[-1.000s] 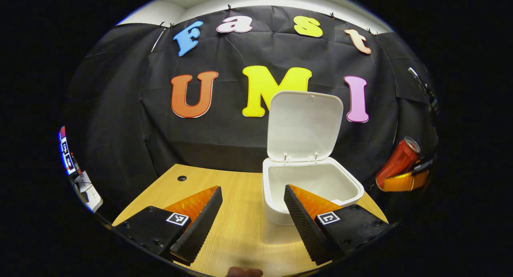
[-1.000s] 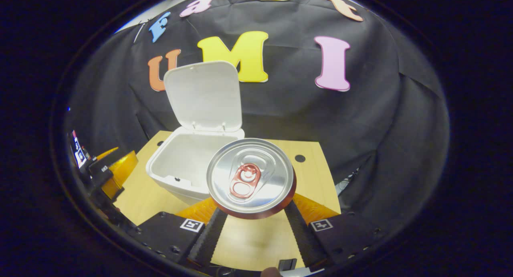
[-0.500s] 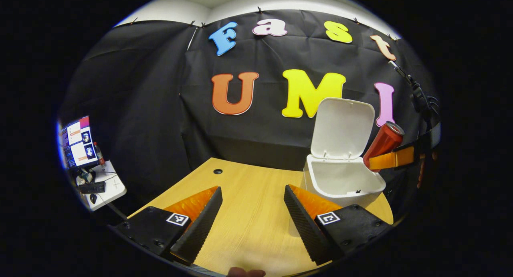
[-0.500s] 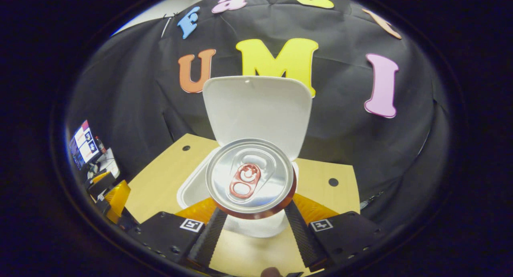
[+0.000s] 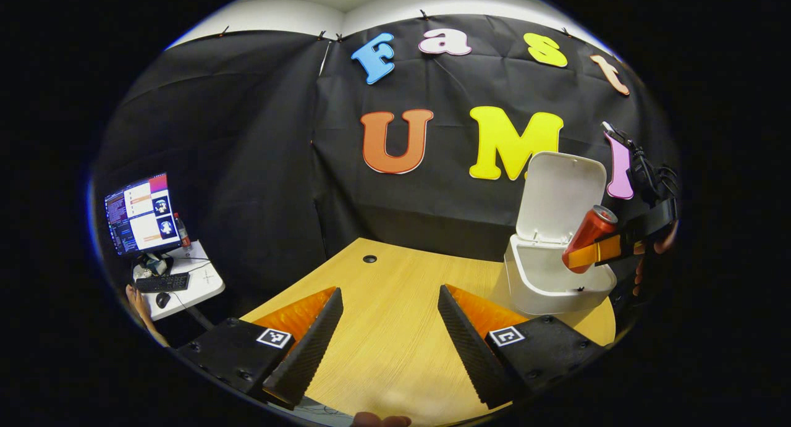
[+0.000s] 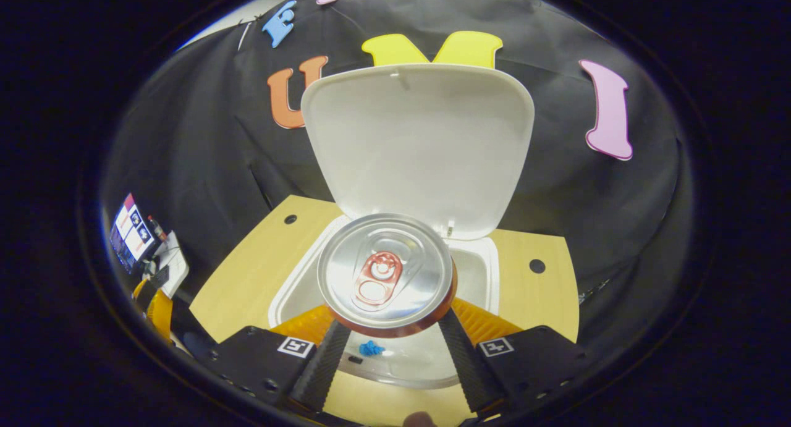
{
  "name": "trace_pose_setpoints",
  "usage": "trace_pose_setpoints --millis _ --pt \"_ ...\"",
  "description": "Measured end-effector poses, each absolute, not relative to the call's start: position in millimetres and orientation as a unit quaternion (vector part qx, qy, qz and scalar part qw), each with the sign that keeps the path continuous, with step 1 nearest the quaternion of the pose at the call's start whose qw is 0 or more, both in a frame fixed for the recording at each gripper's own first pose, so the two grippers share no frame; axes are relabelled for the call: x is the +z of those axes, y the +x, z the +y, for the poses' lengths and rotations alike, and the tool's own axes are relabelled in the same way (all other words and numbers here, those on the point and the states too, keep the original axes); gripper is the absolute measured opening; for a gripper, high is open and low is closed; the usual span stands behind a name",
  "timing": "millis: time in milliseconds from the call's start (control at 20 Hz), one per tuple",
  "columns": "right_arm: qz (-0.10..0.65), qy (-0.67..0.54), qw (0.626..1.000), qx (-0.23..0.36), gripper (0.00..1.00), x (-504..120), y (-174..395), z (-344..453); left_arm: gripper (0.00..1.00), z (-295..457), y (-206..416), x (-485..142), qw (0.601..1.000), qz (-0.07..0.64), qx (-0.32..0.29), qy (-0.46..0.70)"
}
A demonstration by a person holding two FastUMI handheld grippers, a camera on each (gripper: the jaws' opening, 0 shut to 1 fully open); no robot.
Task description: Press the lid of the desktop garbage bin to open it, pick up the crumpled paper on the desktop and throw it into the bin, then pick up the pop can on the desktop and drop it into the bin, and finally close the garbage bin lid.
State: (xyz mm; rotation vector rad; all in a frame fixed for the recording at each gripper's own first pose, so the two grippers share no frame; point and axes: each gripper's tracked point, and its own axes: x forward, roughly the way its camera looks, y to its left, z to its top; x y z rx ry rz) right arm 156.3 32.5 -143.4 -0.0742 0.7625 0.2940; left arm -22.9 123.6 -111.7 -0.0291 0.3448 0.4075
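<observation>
Left gripper view: the left gripper [image 5: 383, 337] hangs released over the wooden desk [image 5: 395, 303]; the pop can [image 5: 587, 235] is poised over the open garbage bin [image 5: 550, 285]. Right gripper view: the right gripper [image 6: 388, 356] grasps the pop can [image 6: 386, 272] above the bin [image 6: 476, 272], lid [image 6: 417, 143] raised.

Red can [image 6: 386, 272], white bin [image 6: 296, 288]

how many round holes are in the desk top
2 in the right gripper view: one hole left of the bin, one hole right of it. Others may hide behind the bin or can.
</observation>
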Motion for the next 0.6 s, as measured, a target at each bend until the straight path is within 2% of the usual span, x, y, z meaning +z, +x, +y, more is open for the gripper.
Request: trace_pose_setpoints --millis 600 --pt "0.335 -0.027 0.935 0.113 0.82 -123 159 6 1.0 112 -10 -113 0.968 0.174 0.183 -0.012"
